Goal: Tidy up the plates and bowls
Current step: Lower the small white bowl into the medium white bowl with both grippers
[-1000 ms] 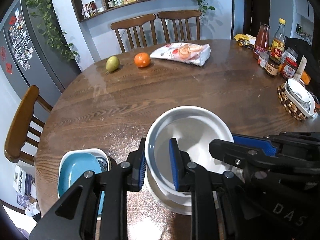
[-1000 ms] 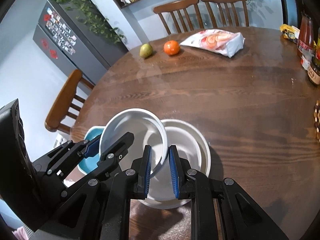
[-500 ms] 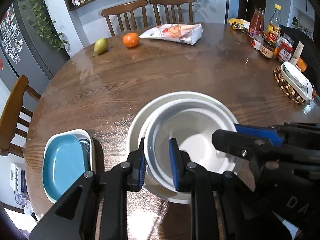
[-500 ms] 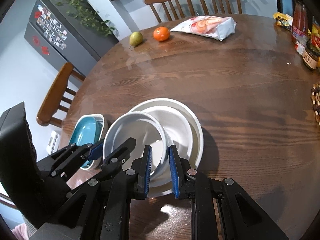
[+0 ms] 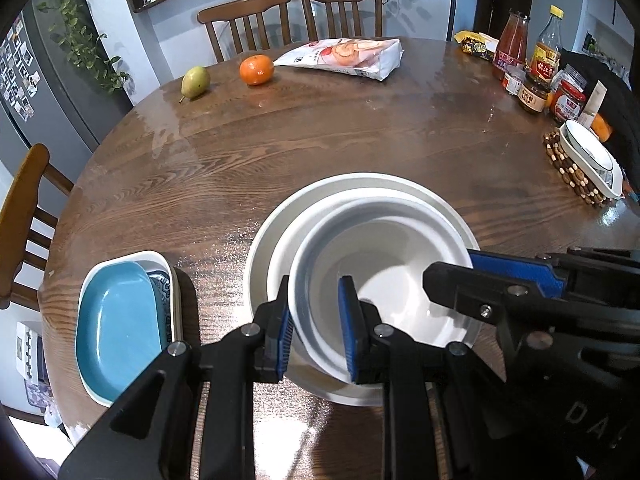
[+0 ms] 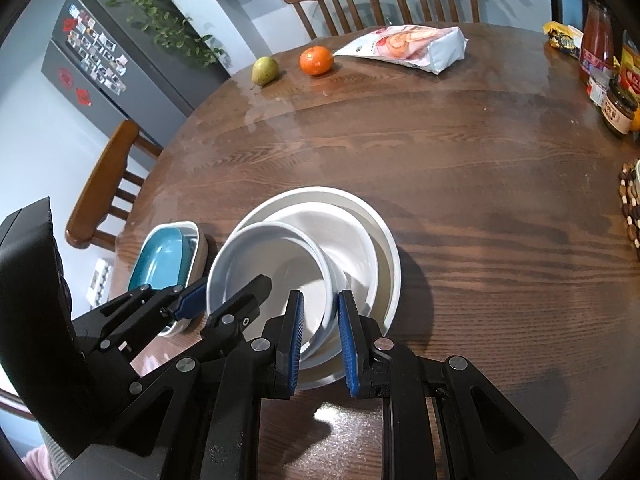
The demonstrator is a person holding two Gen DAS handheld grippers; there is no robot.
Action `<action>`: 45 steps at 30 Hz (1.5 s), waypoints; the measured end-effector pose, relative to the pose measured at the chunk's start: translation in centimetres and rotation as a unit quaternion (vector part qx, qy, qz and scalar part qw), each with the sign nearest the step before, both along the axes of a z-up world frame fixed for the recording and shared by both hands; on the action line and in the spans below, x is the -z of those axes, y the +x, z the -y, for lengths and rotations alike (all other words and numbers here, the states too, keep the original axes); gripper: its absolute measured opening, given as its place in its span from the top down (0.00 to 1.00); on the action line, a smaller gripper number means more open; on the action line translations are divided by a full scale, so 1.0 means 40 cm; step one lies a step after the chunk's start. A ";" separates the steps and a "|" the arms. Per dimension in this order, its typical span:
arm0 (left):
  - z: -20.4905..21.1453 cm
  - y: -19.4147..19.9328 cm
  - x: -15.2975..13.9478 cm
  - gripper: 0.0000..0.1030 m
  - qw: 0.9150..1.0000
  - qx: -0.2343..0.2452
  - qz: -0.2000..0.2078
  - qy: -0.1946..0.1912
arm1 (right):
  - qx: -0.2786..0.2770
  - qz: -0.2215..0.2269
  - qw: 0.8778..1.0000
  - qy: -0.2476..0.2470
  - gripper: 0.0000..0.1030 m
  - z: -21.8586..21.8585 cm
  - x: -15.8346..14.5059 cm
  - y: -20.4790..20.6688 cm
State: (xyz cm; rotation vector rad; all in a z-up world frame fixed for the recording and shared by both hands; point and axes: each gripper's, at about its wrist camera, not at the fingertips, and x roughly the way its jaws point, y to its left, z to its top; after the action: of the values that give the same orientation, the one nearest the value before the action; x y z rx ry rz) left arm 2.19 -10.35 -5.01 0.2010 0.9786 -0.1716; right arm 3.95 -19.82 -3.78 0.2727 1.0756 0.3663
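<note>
A small white bowl (image 5: pixel 384 276) (image 6: pixel 276 268) sits nested inside a wider white bowl (image 5: pixel 288 240) (image 6: pixel 352 240), which rests in a broad white plate (image 5: pixel 352 178) (image 6: pixel 386 240) on the wooden table (image 5: pixel 320 140). My left gripper (image 5: pixel 316 336) (image 6: pixel 224 288) is shut on the small bowl's near left rim, one blue pad inside and one outside. On the bowl's right rim my right gripper (image 6: pixel 320 336) (image 5: pixel 460 268) is shut the same way. A teal dish (image 5: pixel 116 320) (image 6: pixel 164 256) lies in a white rectangular dish (image 5: pixel 160 258) to the left.
A pear (image 5: pixel 195 81), an orange (image 5: pixel 256 69) and a snack bag (image 5: pixel 348 56) lie at the far side. Bottles and jars (image 5: pixel 536 68) crowd the right edge beside a white dish on a beaded trivet (image 5: pixel 576 172). Wooden chairs (image 5: pixel 248 20) surround the table.
The small bowl, held tilted above the stack a second ago, has come down with both grippers and now lies nested in the wider bowl. Both grips are unchanged.
</note>
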 end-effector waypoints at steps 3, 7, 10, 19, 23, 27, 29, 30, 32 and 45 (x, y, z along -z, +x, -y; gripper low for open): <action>-0.002 0.004 0.005 0.82 1.000 0.001 -0.009 -0.003 | 0.000 -0.001 1.000 -0.005 0.80 -0.002 0.000 0.002; 0.000 0.009 0.006 0.82 1.000 0.002 -0.013 -0.005 | 0.001 -0.004 1.000 -0.007 0.80 -0.003 0.001 0.005; 0.001 0.009 0.006 0.81 1.000 0.004 -0.014 -0.002 | 0.001 -0.005 1.000 -0.014 0.80 -0.007 0.002 0.007; 0.003 0.014 0.008 0.81 1.000 0.011 -0.019 0.005 | -0.001 -0.009 1.000 -0.020 0.80 -0.011 0.001 0.009; 0.004 0.014 0.009 0.81 1.000 0.013 -0.020 0.010 | -0.002 -0.011 1.000 -0.022 0.80 -0.014 -0.001 0.009; 0.003 0.016 0.011 0.81 1.000 0.014 -0.021 0.012 | -0.002 -0.011 1.000 -0.024 0.80 -0.015 0.000 0.012; 0.005 0.016 0.014 0.81 1.000 0.016 -0.024 0.013 | -0.002 -0.013 1.000 -0.024 0.80 -0.015 0.001 0.012; 0.005 0.017 0.017 0.81 0.999 0.016 -0.026 0.014 | -0.001 -0.014 1.000 -0.024 0.80 -0.015 0.003 0.012; 0.005 0.018 0.021 0.81 0.999 0.015 -0.030 0.014 | -0.001 -0.020 1.000 -0.022 0.80 -0.014 0.010 0.013; 0.003 0.018 0.019 0.80 0.999 0.015 -0.030 0.014 | -0.001 -0.019 1.000 -0.023 0.80 -0.011 0.021 0.018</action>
State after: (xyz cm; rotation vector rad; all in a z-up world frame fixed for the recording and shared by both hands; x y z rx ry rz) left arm 2.92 -10.48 -5.78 0.2382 1.0387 -0.1923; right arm 4.68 -19.36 -4.62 0.2378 1.1195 0.3388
